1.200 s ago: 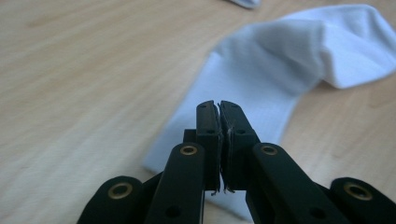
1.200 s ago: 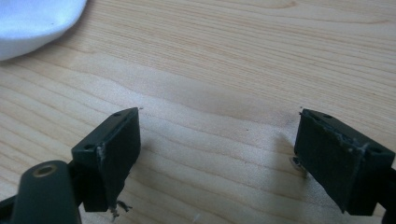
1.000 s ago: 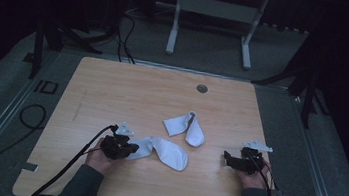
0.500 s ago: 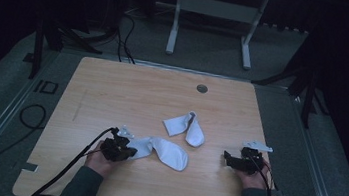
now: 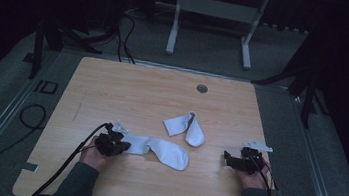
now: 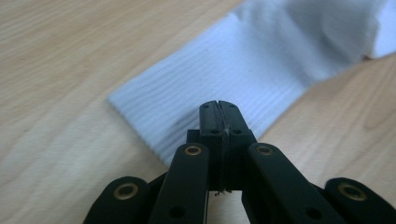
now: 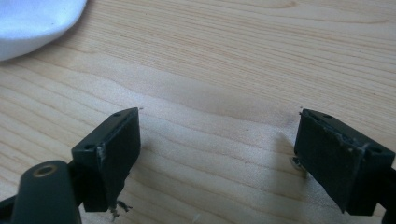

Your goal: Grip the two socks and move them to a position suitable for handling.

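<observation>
Wooden table (image 5: pixel 113 90), light grain, rectangular; the landmark for all entries. A small round grommet (image 5: pixel 202 88) sits in its far centre.

Left gripper (image 5: pixel 123 146): at the table's near left, held in the person's left hand (image 5: pixel 91 151), cable trailing off the near edge. In the left gripper view its jaws stand pressed together, tips over the ribbed cuff of a white sock; whether any fabric is caught between them cannot be told.

Long white sock (image 5: pixel 161 149): lies flat on the table's near centre, cuff end at the left gripper, toe end pointing right. In the left gripper view the ribbed cuff (image 6: pixel 219 70) spreads directly ahead of the closed tips.

Second white sock (image 5: pixel 186 126): folded, on the table's middle, just beyond the long sock and apart from both grippers.

Right gripper (image 5: pixel 227 158): at the table's near right, held in the person's right hand (image 5: pixel 251 175), pointing left. In the right gripper view (image 7: pixel 217 140) its jaws stand wide apart over bare wood, holding nothing; a white sock edge (image 7: pixel 37 16) shows at upper left, well clear.
</observation>
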